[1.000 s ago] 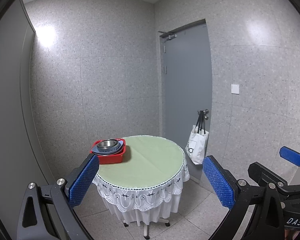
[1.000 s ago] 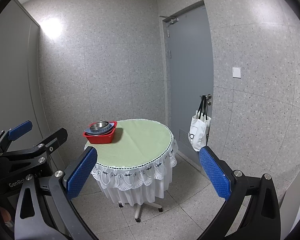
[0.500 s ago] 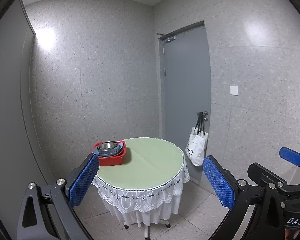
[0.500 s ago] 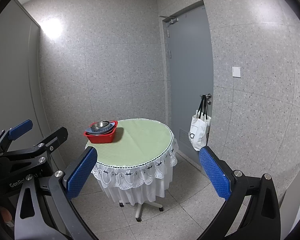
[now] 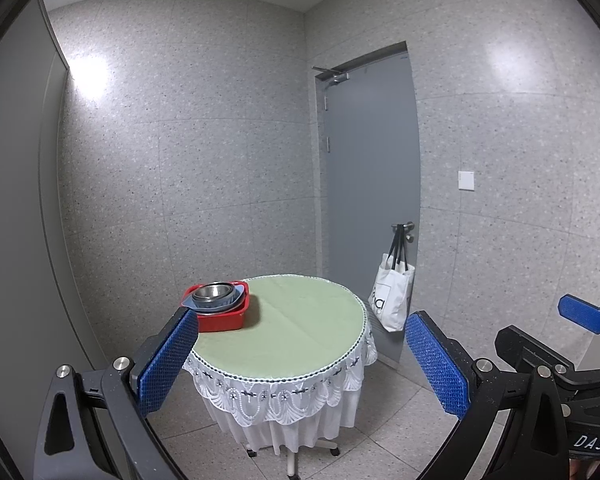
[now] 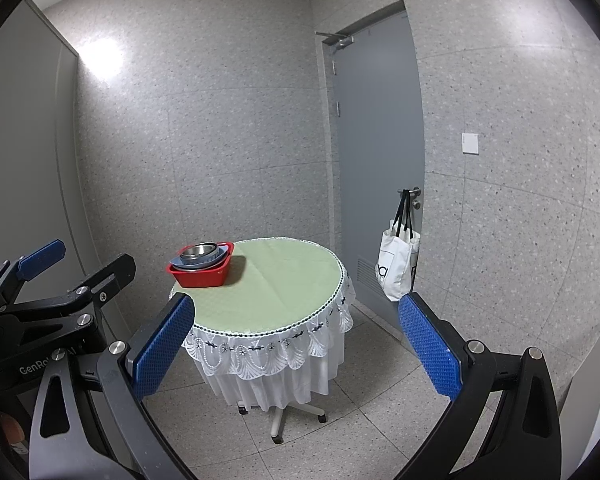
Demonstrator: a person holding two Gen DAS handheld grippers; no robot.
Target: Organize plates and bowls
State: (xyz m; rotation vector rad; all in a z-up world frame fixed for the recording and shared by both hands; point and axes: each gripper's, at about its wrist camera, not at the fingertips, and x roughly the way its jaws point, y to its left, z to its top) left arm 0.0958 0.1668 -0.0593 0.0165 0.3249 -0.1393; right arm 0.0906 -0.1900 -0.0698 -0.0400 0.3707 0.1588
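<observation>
A red tub (image 5: 224, 318) (image 6: 202, 276) stands at the left edge of a round table (image 5: 300, 328) (image 6: 276, 284) with a green cloth. Stacked in the tub are a blue plate (image 5: 240, 293) (image 6: 220, 258) and a steel bowl (image 5: 213, 292) (image 6: 198, 250). My left gripper (image 5: 302, 360) is open and empty, well back from the table. My right gripper (image 6: 296, 344) is open and empty too, equally far away. Each gripper shows at the edge of the other's view: the right gripper's fingers (image 5: 584, 314) and the left gripper's fingers (image 6: 42, 260).
A white lace skirt (image 6: 272, 352) hangs around the table, which rests on a wheeled base (image 6: 278, 420). A grey door (image 5: 372, 200) stands behind, with a white tote bag (image 5: 392, 300) on its handle. Tiled floor surrounds the table.
The left wrist view has tilted upward a little, so the table sits lower in it. The right wrist view is nearly unchanged. Both grippers stay open.
</observation>
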